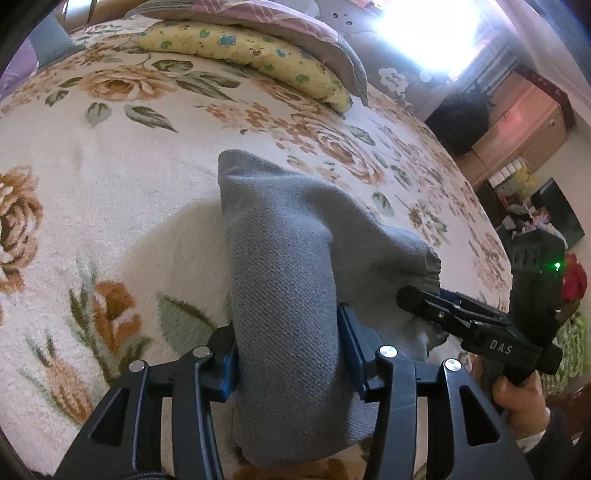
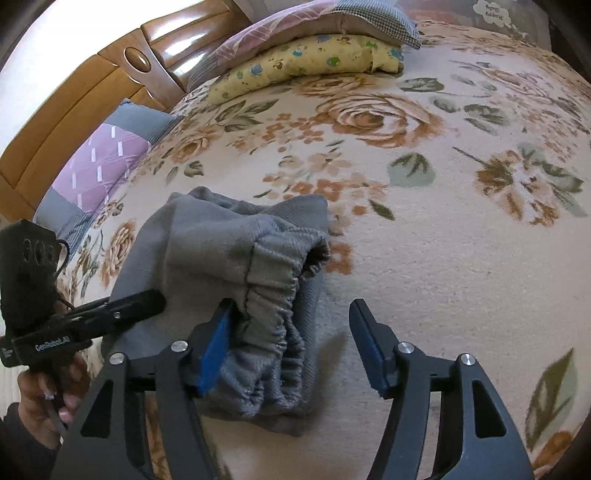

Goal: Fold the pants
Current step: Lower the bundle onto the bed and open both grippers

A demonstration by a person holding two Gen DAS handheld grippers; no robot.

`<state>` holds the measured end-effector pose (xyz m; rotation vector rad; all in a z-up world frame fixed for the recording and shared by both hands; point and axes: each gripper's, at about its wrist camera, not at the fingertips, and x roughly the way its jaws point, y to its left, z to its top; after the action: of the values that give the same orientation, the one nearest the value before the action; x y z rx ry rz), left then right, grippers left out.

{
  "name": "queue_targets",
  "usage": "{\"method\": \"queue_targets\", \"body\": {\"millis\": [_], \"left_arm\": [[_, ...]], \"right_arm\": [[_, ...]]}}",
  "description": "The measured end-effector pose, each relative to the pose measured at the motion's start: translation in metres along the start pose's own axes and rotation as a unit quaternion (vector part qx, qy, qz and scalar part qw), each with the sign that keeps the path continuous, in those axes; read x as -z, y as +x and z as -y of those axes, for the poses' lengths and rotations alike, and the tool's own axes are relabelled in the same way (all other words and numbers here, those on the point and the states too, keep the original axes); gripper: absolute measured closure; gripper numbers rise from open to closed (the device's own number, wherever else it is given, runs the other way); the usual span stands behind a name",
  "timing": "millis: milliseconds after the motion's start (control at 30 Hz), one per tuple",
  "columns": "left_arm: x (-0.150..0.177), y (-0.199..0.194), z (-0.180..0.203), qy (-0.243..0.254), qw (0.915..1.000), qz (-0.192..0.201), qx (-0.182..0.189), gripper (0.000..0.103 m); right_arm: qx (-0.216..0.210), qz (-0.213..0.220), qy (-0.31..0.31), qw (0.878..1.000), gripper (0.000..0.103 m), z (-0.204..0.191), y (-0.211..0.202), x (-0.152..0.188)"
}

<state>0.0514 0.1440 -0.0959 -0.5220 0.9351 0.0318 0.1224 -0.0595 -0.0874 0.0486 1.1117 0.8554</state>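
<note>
A: What's the biggest thing here?

B: The bed, under a cream plush blanket printed with tan roses and green leaves. At its far end lie a yellow pillow with small blue and green figures and a pink-and-grey checked pillow on top of it, against a glossy wooden headboard.

A: And the pants?

B: The grey pants lie folded into a compact bundle on the blanket, the gathered elastic waistband facing the right wrist camera.

A: How do the tools stand?

B: The left gripper has its blue-padded fingers either side of a thick fold of the grey cloth; the fabric fills the gap and touches both pads, though whether they squeeze it I cannot tell. The right gripper stands wide: its left pad touches the waistband edge, the other is clear over bare blanket.

A: Any writing?

B: "DAS" in pale letters on the right gripper's body as seen from the left wrist, and "GenRobot.AI" on the left gripper's body from the right wrist. A hand grips that handle.
</note>
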Motion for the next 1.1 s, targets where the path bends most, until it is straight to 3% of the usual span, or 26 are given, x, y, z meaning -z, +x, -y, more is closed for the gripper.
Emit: {"method": "queue_targets", "body": {"millis": [200, 300, 467, 600, 800, 900, 1100], "left_arm": [[0.002, 0.003, -0.011, -0.015, 0.9997, -0.002, 0.017, 0.053], [0.003, -0.006, -0.002, -0.004, 1.0000, 0.004, -0.001, 0.053], [0.007, -0.021, 0.005, 0.004, 0.9996, 0.013, -0.026, 0.053], [0.011, -0.033, 0.003, 0.007, 0.9985, 0.027, -0.048, 0.053], [0.017, -0.040, -0.003, 0.014, 0.9975, 0.028, -0.064, 0.053], [0.022, -0.036, -0.006, 0.014, 0.9975, 0.019, -0.066, 0.052], [0.028, -0.042, -0.007, 0.012, 0.9972, 0.023, -0.071, 0.053]], "right_arm": [[-0.003, 0.004, -0.003, 1.000, 0.031, 0.005, 0.007, 0.002], [-0.011, 0.003, 0.003, 1.000, 0.031, 0.002, 0.001, 0.001], [-0.030, 0.041, 0.002, 0.999, 0.031, -0.006, -0.036, 0.001], [-0.019, 0.061, -0.015, 0.998, 0.030, -0.013, -0.056, 0.003], [0.011, 0.029, -0.039, 0.999, 0.030, -0.019, -0.039, 0.011], [0.050, -0.005, -0.058, 0.997, 0.030, -0.019, -0.018, 0.019], [0.043, 0.006, -0.037, 0.998, 0.030, -0.012, -0.031, 0.026]]}}
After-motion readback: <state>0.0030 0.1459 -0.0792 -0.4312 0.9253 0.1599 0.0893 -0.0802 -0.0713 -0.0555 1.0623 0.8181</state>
